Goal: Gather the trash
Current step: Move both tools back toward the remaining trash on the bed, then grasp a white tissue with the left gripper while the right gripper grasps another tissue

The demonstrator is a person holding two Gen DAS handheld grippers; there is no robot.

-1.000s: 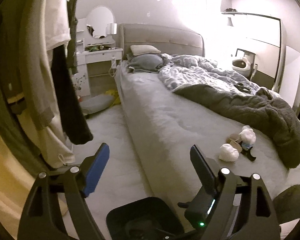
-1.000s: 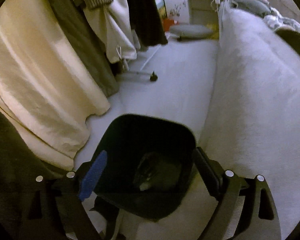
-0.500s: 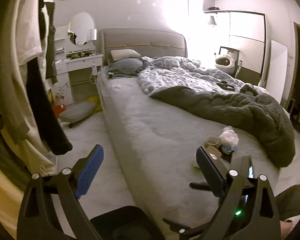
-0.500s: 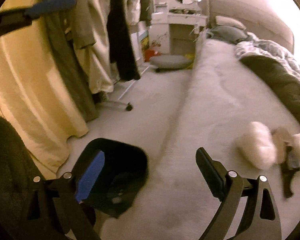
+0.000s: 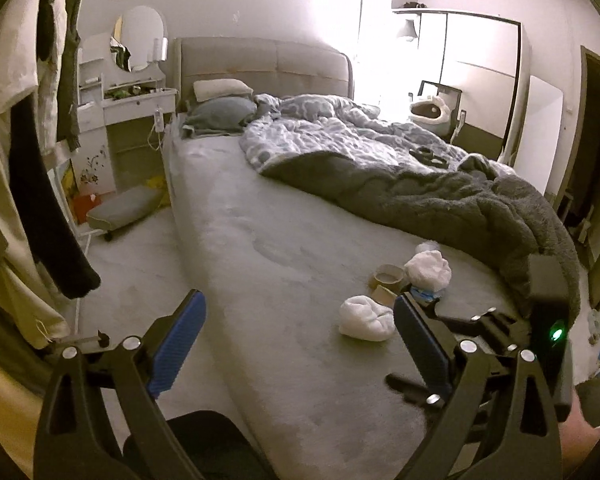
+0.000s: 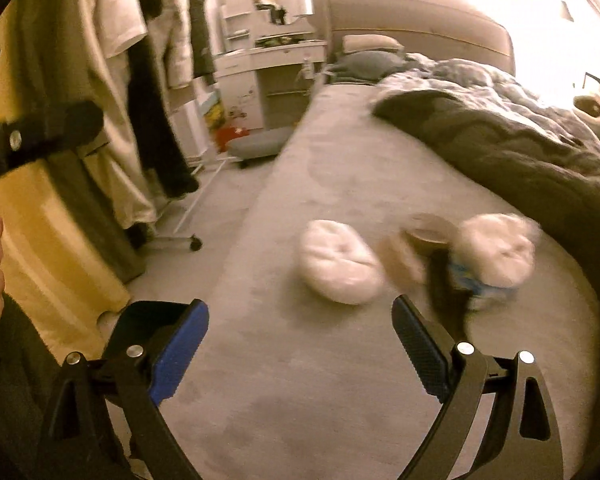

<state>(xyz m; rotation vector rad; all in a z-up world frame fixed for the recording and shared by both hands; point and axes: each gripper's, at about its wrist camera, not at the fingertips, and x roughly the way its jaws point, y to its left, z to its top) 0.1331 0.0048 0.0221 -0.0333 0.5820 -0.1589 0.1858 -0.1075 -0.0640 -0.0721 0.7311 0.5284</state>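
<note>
Presently: both hand-held grippers, left (image 5: 298, 342) and right (image 6: 300, 344), gape wide, empty. Crumpled white tissue wads (image 5: 366, 317), cardboard tape rolls (image 5: 389, 275) lie clustered on the bed's (image 5: 284, 264) plush grey sheet.

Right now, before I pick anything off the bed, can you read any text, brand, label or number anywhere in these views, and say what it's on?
No text can be read in either view.
Blue-and-white wrapper among the trash on the bed: printed, but too small and blurred to read.
White cabinet beside the bed: floral decal only, no words.
Colourful item on the floor: too blurred.
</note>
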